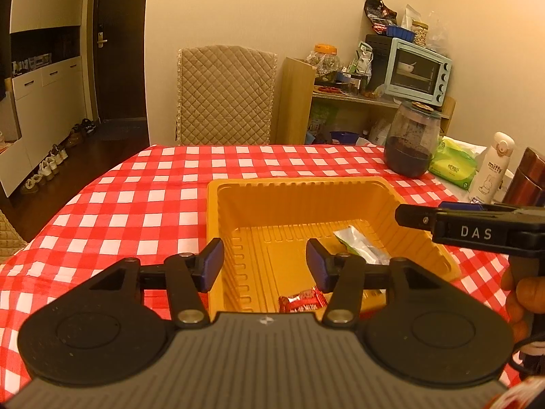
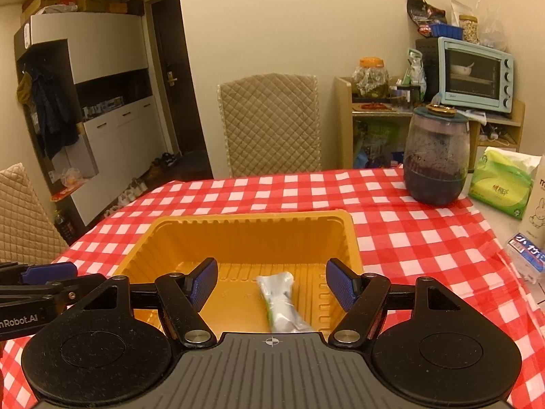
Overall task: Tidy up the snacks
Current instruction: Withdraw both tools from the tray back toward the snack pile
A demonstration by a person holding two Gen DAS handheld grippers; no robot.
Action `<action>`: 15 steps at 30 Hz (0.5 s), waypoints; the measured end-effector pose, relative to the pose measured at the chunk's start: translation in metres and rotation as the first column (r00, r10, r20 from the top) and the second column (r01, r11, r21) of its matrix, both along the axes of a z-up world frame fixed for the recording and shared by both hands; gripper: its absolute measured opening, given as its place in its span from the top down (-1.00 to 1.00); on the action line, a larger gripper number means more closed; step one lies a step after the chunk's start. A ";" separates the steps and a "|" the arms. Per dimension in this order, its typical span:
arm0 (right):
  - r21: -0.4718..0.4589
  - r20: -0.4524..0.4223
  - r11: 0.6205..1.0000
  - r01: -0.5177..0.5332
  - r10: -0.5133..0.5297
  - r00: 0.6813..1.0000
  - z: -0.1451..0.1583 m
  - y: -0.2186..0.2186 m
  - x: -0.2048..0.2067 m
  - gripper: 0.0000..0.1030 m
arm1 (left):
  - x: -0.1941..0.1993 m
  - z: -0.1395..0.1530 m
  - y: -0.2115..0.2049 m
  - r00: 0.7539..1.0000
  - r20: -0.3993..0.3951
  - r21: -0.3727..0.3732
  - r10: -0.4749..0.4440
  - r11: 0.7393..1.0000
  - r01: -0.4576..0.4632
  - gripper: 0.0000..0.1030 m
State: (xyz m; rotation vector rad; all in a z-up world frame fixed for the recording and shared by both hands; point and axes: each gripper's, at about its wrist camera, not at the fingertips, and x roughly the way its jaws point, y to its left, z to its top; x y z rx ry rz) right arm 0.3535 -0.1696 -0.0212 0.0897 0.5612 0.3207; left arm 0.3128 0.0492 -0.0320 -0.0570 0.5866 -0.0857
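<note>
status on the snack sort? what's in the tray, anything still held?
Done: the red snack pack and the white-green snack pack both lie inside the yellow tray. In hand: nothing; the left tool and right tool both stand open and empty over the tray. Left: no loose snack shows on the checked tablecloth near the tray, so whether more remains cannot be told.

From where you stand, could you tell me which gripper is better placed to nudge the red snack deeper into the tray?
Left, probably: the left gripper, open and empty, hangs right over the red snack.
</note>
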 end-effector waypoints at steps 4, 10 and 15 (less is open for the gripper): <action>0.002 -0.010 1.000 0.014 -0.014 1.000 0.002 -0.005 -0.014 -0.37 | -0.015 0.002 -0.002 1.000 -0.001 0.013 -0.009 1.000 0.009 0.02; -0.020 -0.010 1.000 0.016 -0.016 1.000 0.003 -0.011 -0.036 -0.37 | -0.040 0.003 -0.004 1.000 -0.002 0.023 -0.016 1.000 0.016 -0.03; -0.023 -0.012 0.999 0.027 -0.027 1.000 0.002 -0.020 -0.058 -0.37 | -0.061 0.003 -0.004 1.000 -0.005 0.032 -0.016 0.999 0.016 -0.04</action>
